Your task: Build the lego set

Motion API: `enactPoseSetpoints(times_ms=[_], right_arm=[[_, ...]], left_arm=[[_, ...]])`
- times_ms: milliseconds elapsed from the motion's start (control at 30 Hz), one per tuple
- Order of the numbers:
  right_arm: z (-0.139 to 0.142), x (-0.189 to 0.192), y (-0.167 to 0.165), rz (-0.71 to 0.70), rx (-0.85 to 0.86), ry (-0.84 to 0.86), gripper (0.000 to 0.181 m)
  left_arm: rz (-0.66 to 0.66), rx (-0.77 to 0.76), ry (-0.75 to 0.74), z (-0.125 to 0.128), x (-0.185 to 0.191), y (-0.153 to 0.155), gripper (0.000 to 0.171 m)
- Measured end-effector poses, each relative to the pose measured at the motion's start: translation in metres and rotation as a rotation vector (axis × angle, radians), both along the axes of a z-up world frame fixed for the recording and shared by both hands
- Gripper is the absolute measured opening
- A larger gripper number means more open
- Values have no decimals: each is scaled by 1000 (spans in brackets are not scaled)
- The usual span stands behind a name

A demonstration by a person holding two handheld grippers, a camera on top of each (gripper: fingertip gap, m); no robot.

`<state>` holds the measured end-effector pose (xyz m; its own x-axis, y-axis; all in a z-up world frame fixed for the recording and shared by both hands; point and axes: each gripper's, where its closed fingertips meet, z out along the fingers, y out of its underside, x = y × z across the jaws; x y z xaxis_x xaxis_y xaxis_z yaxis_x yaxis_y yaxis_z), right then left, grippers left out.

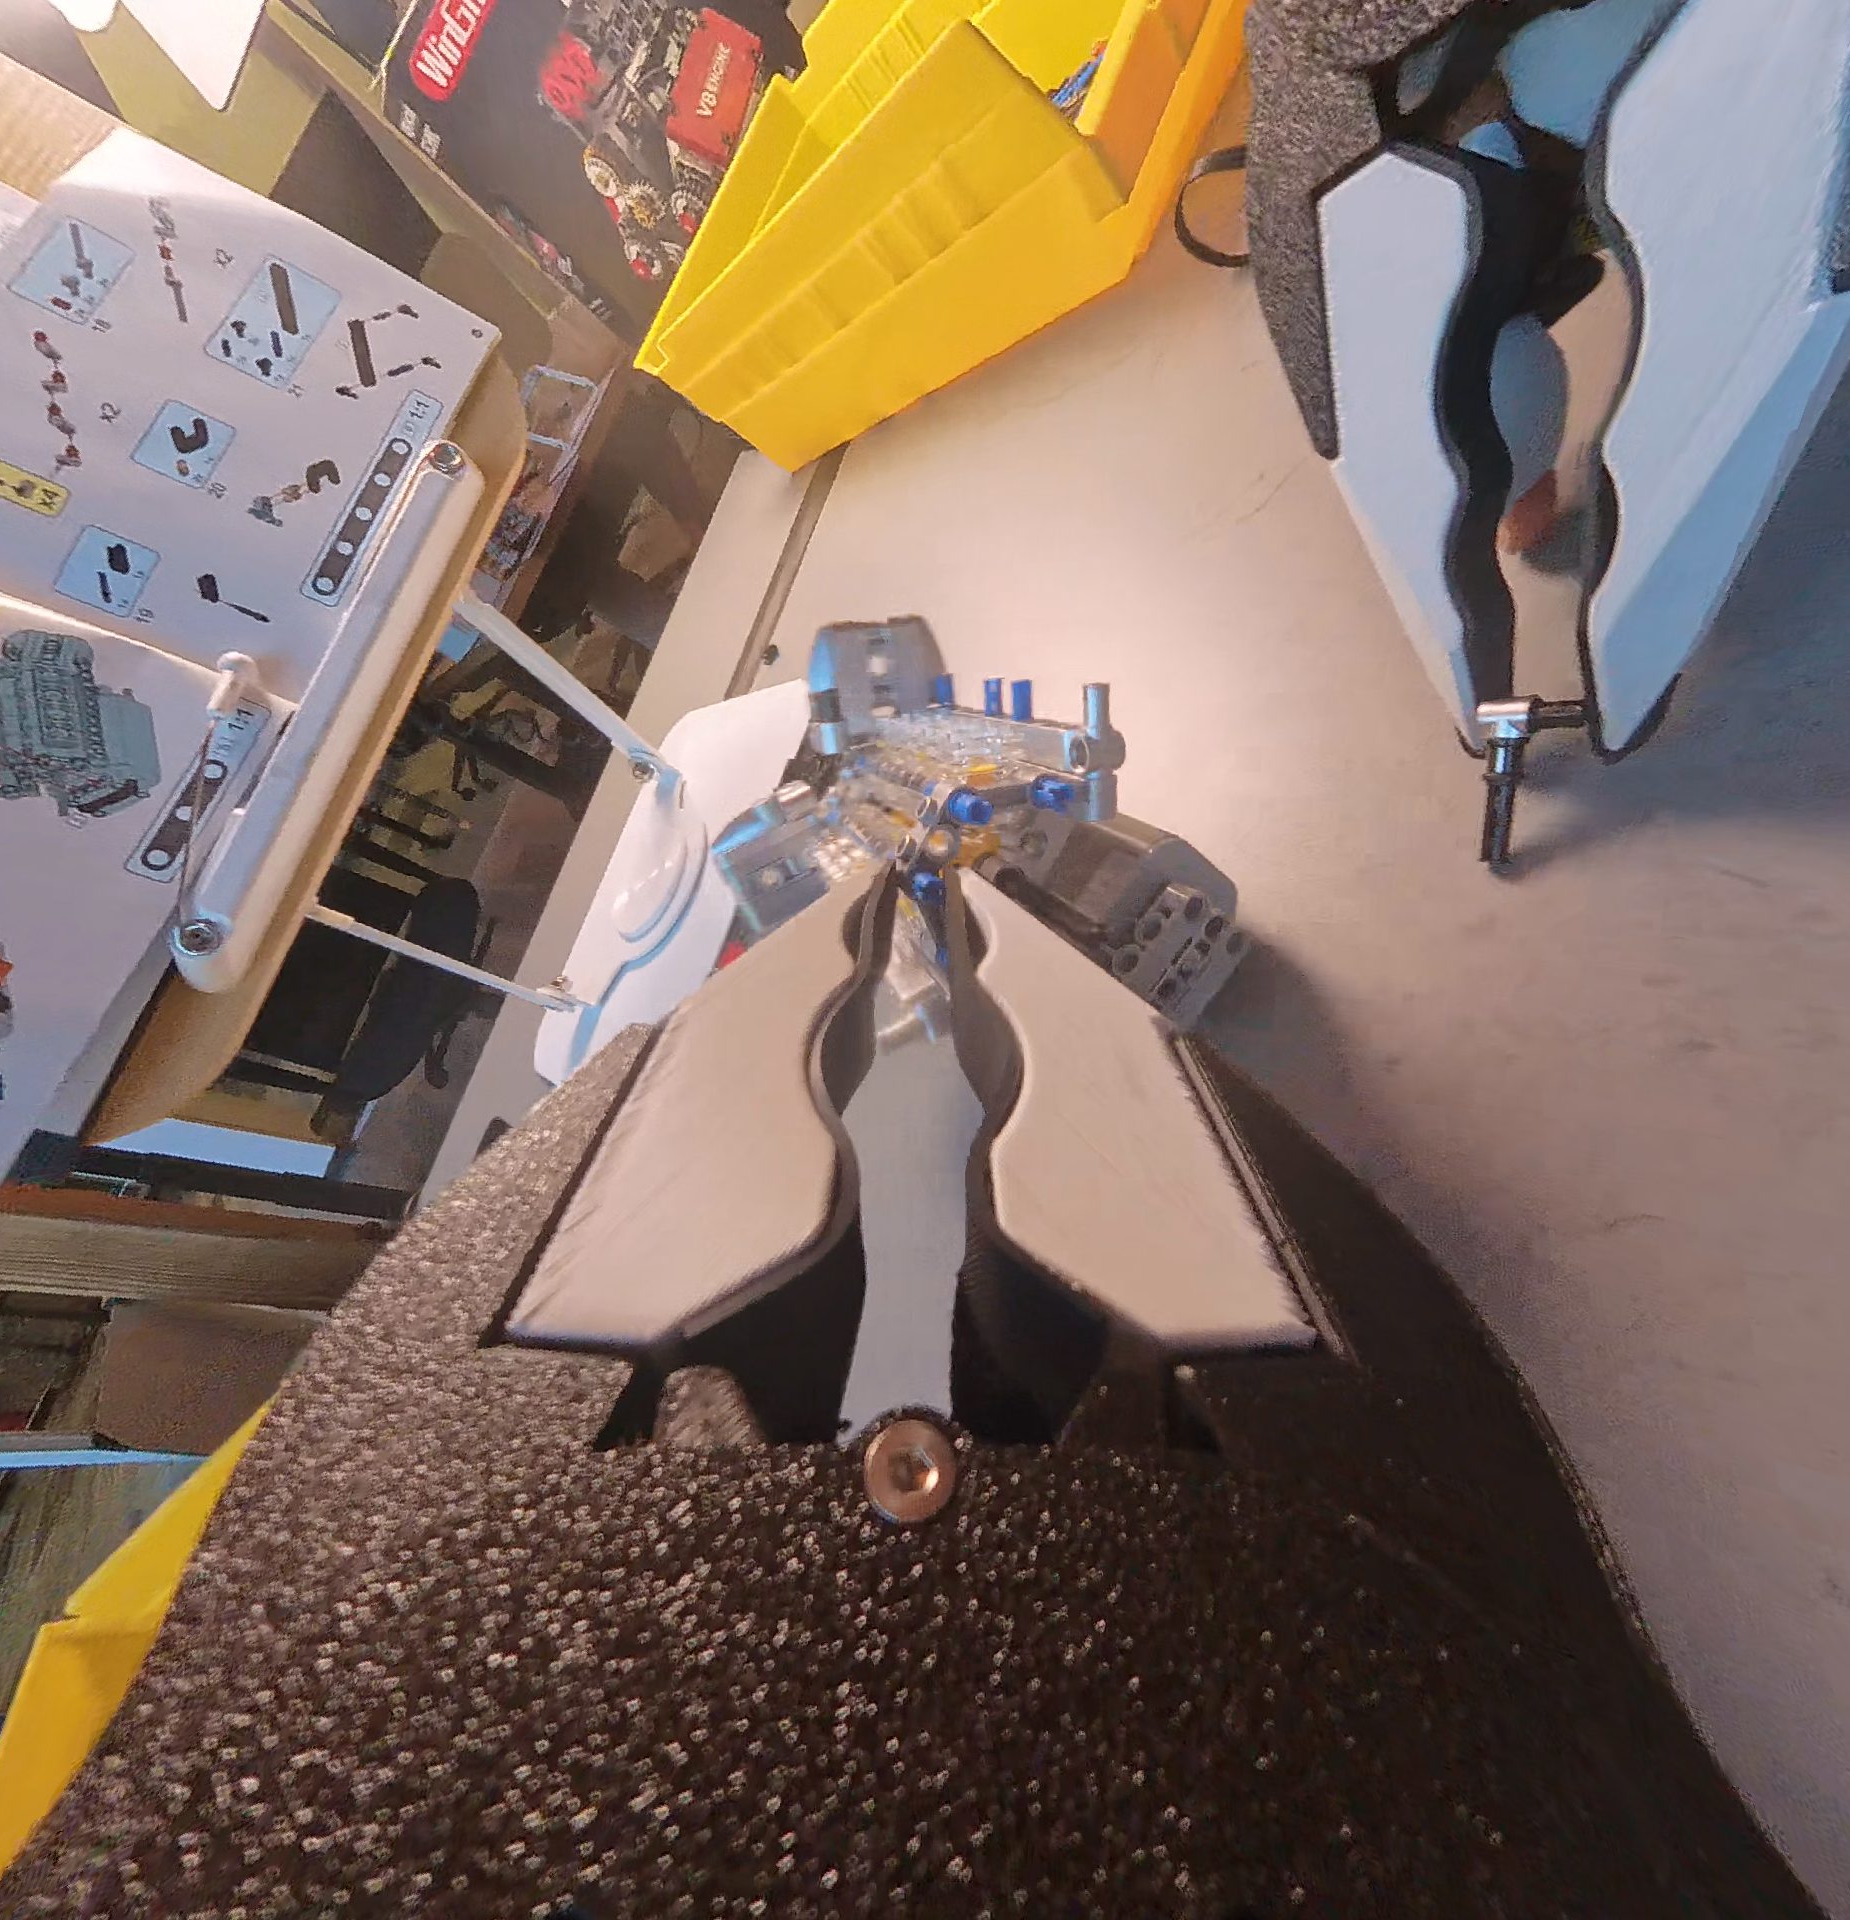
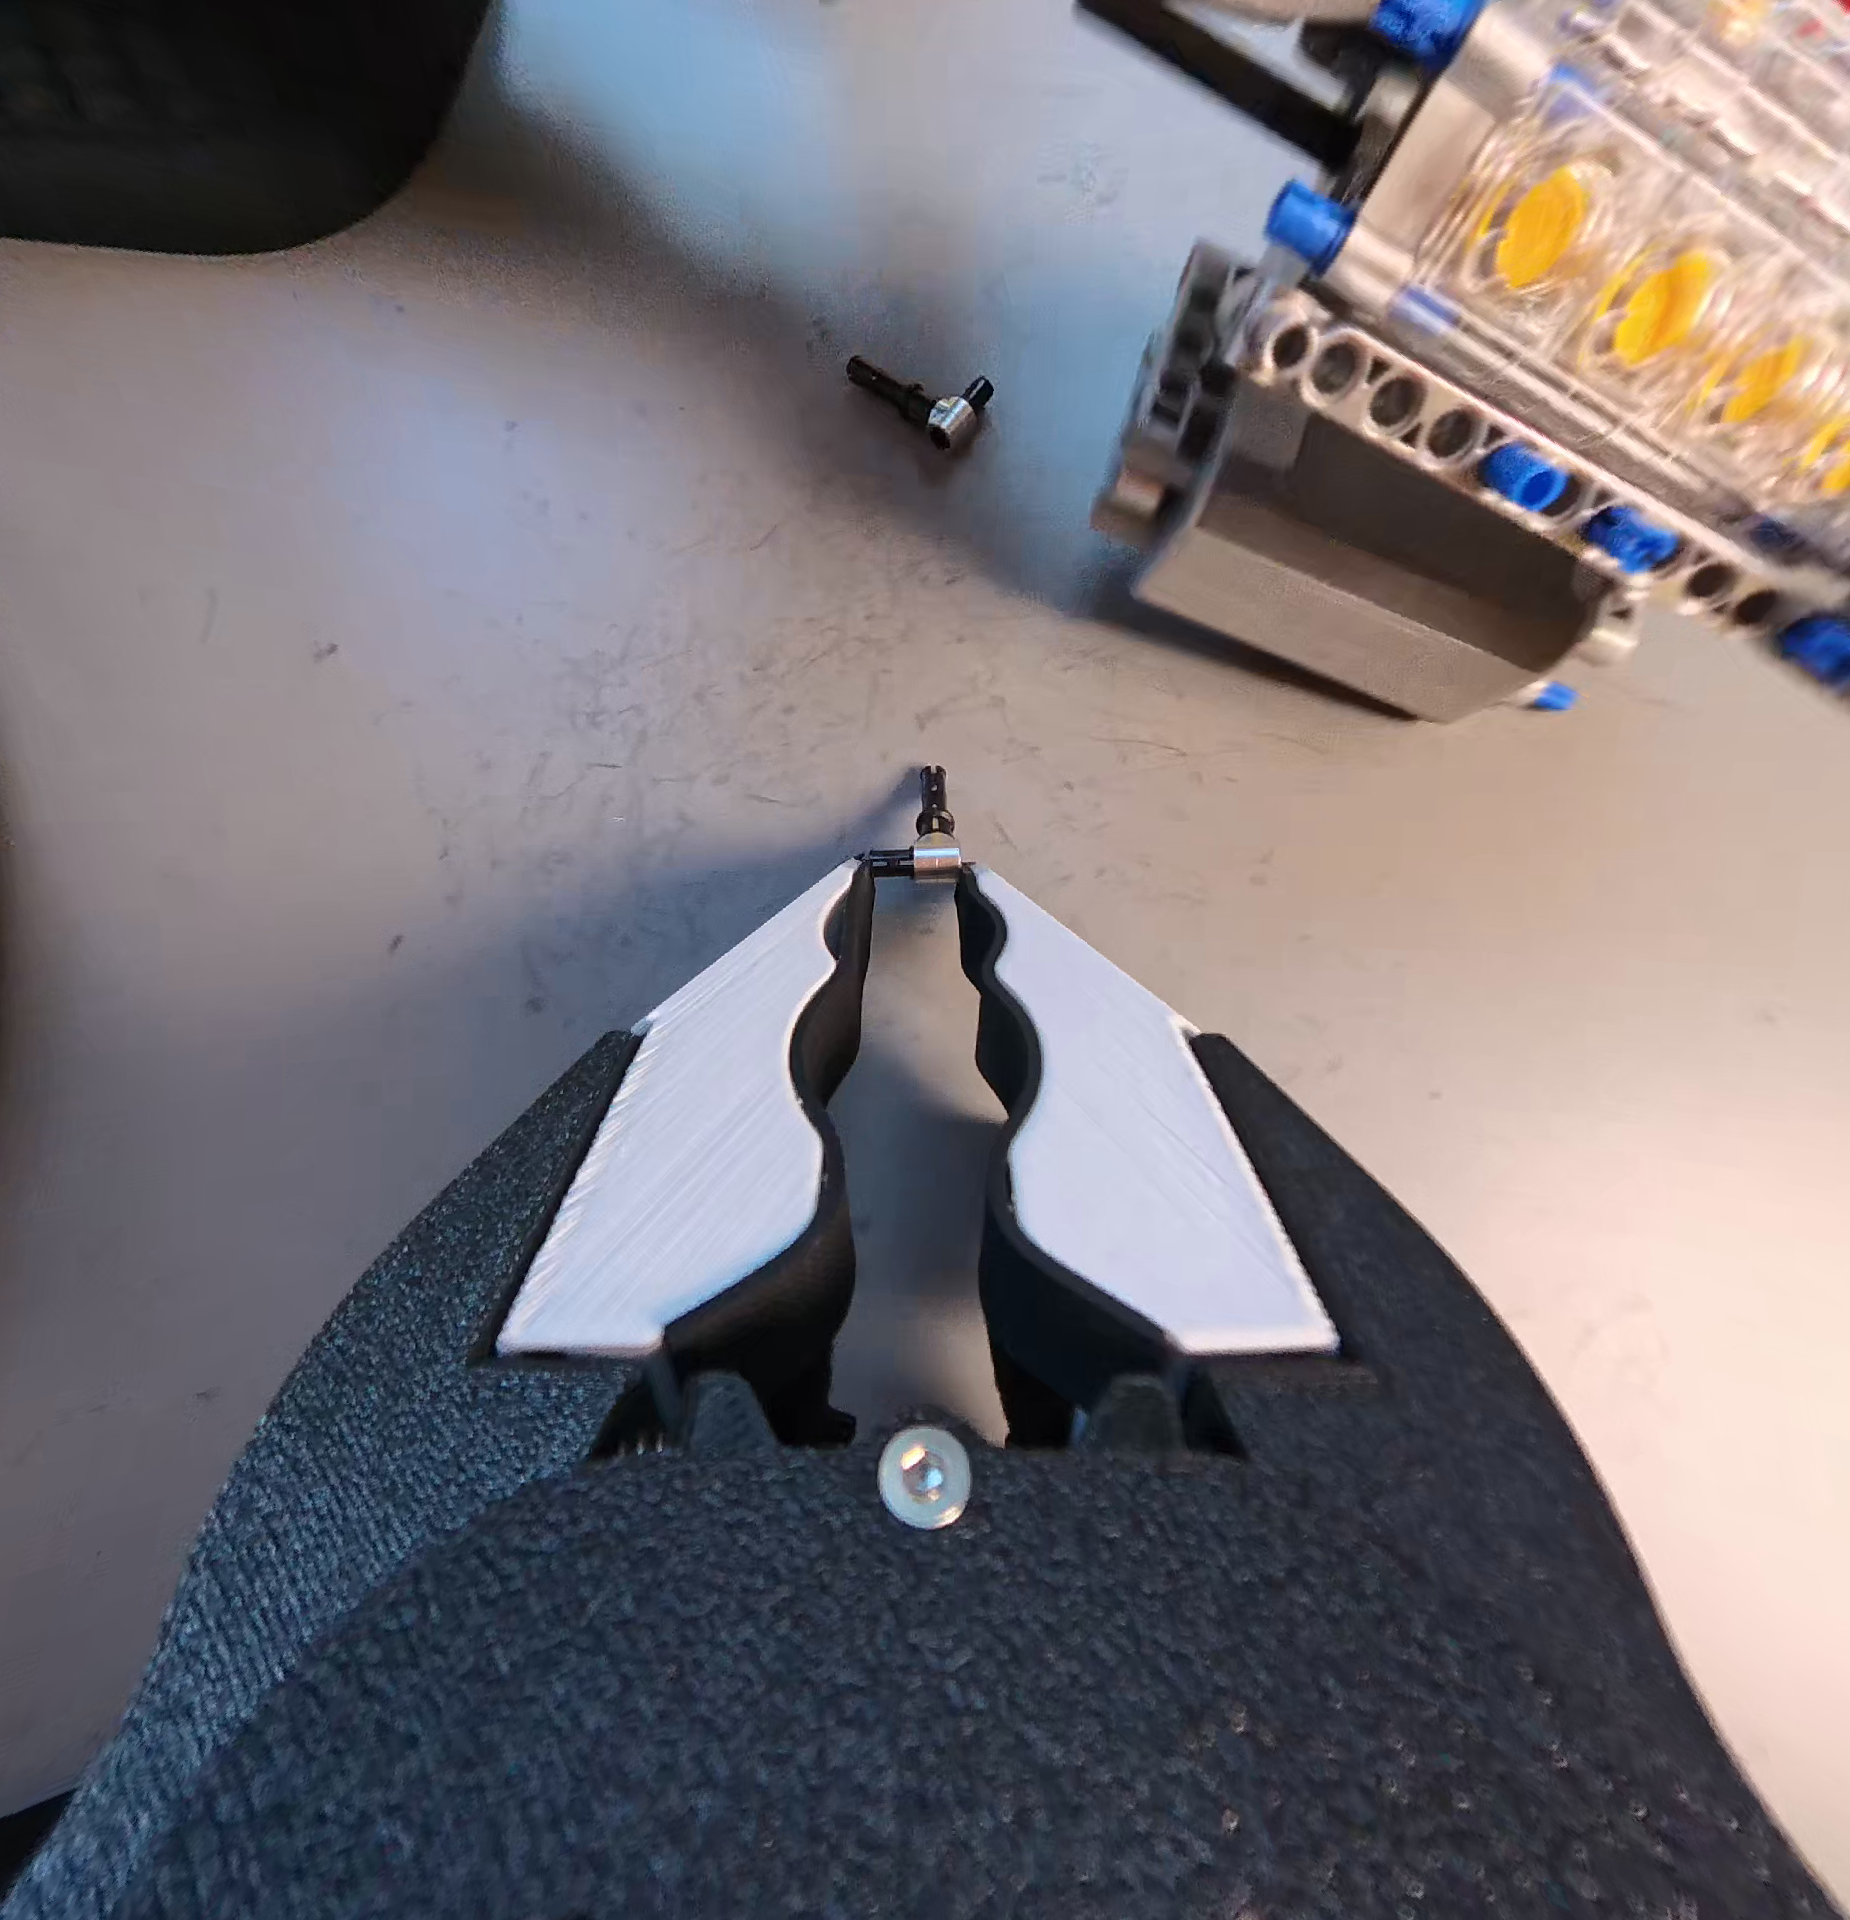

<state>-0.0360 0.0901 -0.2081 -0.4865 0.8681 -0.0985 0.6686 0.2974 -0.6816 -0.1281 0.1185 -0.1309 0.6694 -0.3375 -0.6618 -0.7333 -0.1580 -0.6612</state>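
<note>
Gripping now: right tongs (image 2: pixel 913 871) pinch a small elbow piece (image 2: pixel 931 850), a silver-grey connector with black pins set at a right angle; one pin points away toward the desk (image 2: pixel 485 675).
Left tongs: left tongs (image 1: pixel 916 883) are nearly pressed together on the near end of the brick-built engine model (image 1: pixel 962 769), their tips at a blue pin and a yellow part; the exact part caught between them is hard to make out.
Model position: it stands on the desk between the two pairs of tongs, and shows at the upper right of the right wrist view.
Second piece: a matching elbow piece (image 2: pixel 926 403) lies loose on the desk, well apart from the held one and near the model.
Stage, as a judgement: the model looks partly built, with open holes along its grey beams; one elbow is lifted, the other is untouched.
Materials: tongs have smooth white plates, wavy black inner pads and grainy black bodies; the model mixes grey studless beams, clear cylinders with yellow discs inside, and blue pins.
Surroundings: an instruction booklet (image 1: pixel 173 436) on a stand at left, yellow bins (image 1: pixel 900 260) behind, and a scuffed pale desk surface.
</note>
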Motion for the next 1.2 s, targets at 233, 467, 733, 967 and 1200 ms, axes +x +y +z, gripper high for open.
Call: enactPoseSetpoints(times_ms=[233,467,733,967,1200], right_arm=[[4,0,1,-2,18,28,15],[9,-1,4,-12,22,52,15],[8,-2,7,-19,54,59,15],[10,-3,4,-4,74,84,15],[33,-8,1,4,106,191,15]], left_arm=[[-47,-154,3,12,3,13,5],[-29,-176,-4,5,4,14,5],[-14,-166,-11,-6,10,3,7],[-16,-227,22,-17,18,-5,8],[-24,-229,24,-12,31,-5,0]])
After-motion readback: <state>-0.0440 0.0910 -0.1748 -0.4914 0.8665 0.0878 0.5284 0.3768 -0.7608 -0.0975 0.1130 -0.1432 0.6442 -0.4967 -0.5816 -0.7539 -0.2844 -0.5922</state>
